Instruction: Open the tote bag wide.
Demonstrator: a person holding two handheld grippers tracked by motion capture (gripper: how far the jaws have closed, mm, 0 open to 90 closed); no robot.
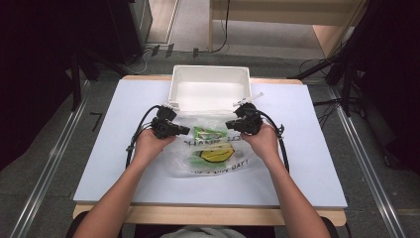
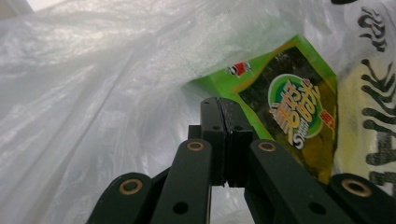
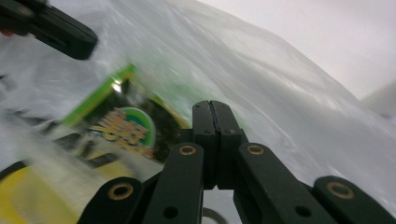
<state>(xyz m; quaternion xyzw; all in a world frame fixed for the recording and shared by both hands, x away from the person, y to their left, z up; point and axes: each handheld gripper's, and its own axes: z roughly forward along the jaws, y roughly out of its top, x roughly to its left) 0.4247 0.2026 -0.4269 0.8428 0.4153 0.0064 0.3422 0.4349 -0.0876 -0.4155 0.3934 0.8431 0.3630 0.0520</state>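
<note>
Spreading across the middle of the pale blue desk [image 1: 307, 163], a thin translucent white plastic bag [image 1: 213, 148] printed with a yellow smiley face and black lettering lies mostly flat, its far edge lifted toward the empty white rectangular plastic bin [image 1: 209, 85] that sits at the back of the desk. The bag's mouth is pinched at 2 points: the left claw [image 1: 184, 130] has its jaws pressed together on the film at the left side, and the right claw [image 1: 229, 124] is clamped the same way on the right side. Inside the bag, just below those 2 grips, rests a flat green and dark packet of seaweed snack [image 2: 289, 107], showing through the plastic.

The likely trouble is the film itself. It is slick and very thin, so if the 2 hands pull apart unevenly it could slide out of 1 claw or stretch and tear at the pinch. If the mouth tips downward while raised, the packet could slip out onto the desk short of the bin.
</note>
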